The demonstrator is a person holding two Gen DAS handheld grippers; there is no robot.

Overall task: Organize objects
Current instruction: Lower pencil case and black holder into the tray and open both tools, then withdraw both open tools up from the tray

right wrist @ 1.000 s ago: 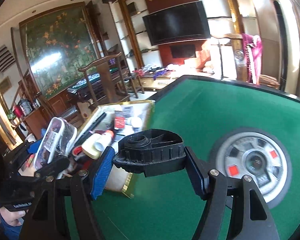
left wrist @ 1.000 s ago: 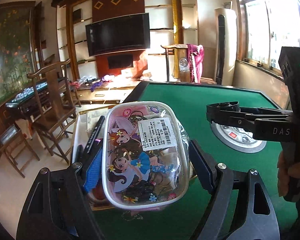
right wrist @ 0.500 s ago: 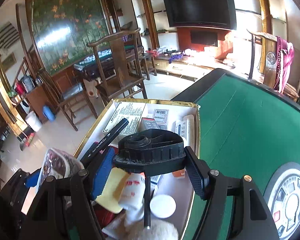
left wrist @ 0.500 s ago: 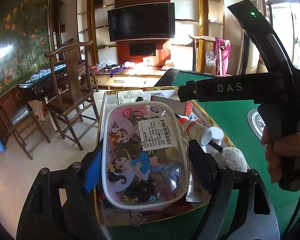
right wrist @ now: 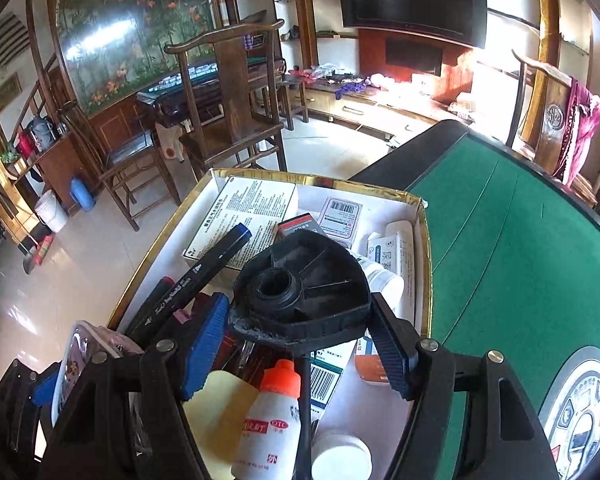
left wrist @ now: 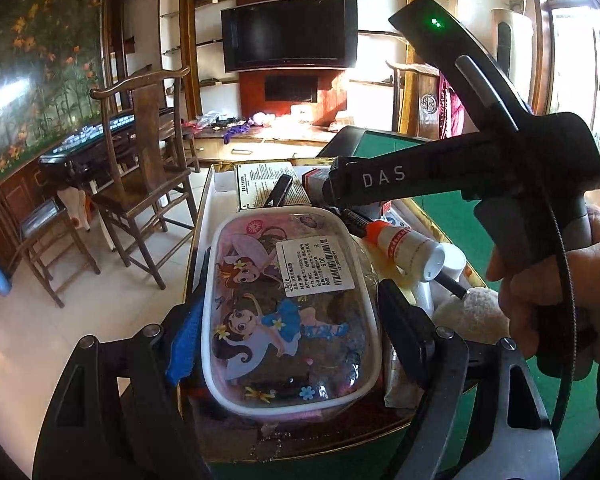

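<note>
My left gripper (left wrist: 292, 332) is shut on a clear cartoon pouch (left wrist: 292, 280) with a white rim and a barcode label. It holds the pouch just above the near end of a gold-rimmed box (left wrist: 204, 216). My right gripper (right wrist: 300, 328) is shut on a black plastic part (right wrist: 300, 292), roughly triangular with a round socket, held over the middle of the same box (right wrist: 320, 178). In the left wrist view a hand (left wrist: 560, 288) holds the right gripper's handle. The pouch's edge (right wrist: 72, 364) shows at lower left in the right wrist view.
The box holds a white bottle with an orange cap (right wrist: 268, 428), a black marker (right wrist: 196, 276), a printed carton (right wrist: 252, 216), small medicine boxes (right wrist: 340, 216) and a fluffy brush (left wrist: 476, 312). It lies at the green table's (right wrist: 520, 260) left edge. A dial (right wrist: 580, 412) sits in the table, wooden chairs (right wrist: 236, 100) beyond.
Both grippers have swung left from over the green felt to over the box and sunk a little. Each keeps its hold: pouch in the left, black part in the right.
</note>
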